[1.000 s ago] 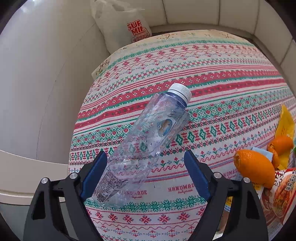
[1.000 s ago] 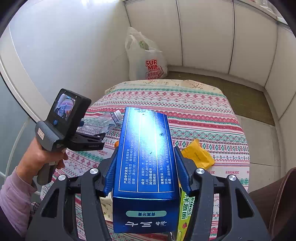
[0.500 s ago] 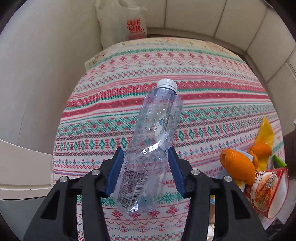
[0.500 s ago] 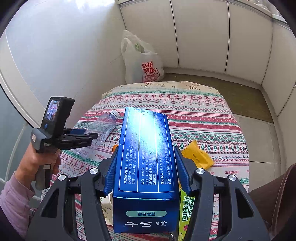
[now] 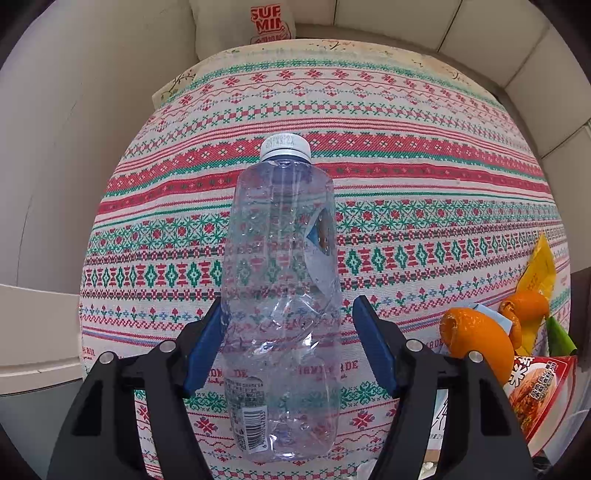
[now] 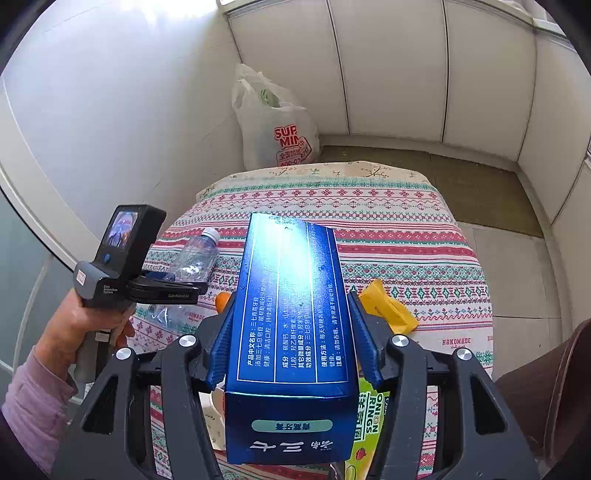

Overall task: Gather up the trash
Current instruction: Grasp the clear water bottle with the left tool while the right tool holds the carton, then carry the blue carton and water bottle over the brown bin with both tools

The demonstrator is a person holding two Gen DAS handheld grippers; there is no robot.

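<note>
**Bottle between loosened jaws, blue box held fast**

Left wrist view: the left gripper (image 5: 288, 343) sits low in the frame over a clear plastic bottle (image 5: 282, 295) that lies lengthwise on the patterned tablecloth (image 5: 424, 177), its white cap (image 5: 285, 146) pointing toward the top of the picture. The jaws have just been opening. The left blue pad meets the bottle's wall, while the right pad stands off with cloth showing in the gap, so the grip is released. At the right edge lie orange peels (image 5: 476, 341), a yellow wrapper (image 5: 537, 266) and a red snack packet (image 5: 539, 391). A white plastic bag (image 5: 258, 26) sits beyond the table at the top.

Right wrist view: the right gripper (image 6: 291, 332) is clenched on a tall blue carton (image 6: 291, 314) in the centre, both pads pressed against its sides. At centre left a hand (image 6: 79, 332) in a pink sleeve (image 6: 33, 398) holds the other gripper over the bottle. The yellow wrapper lies right of the carton, and a green onion rings packet (image 6: 365, 424) shows beneath it. The white bag stands on the floor at upper centre.
</note>
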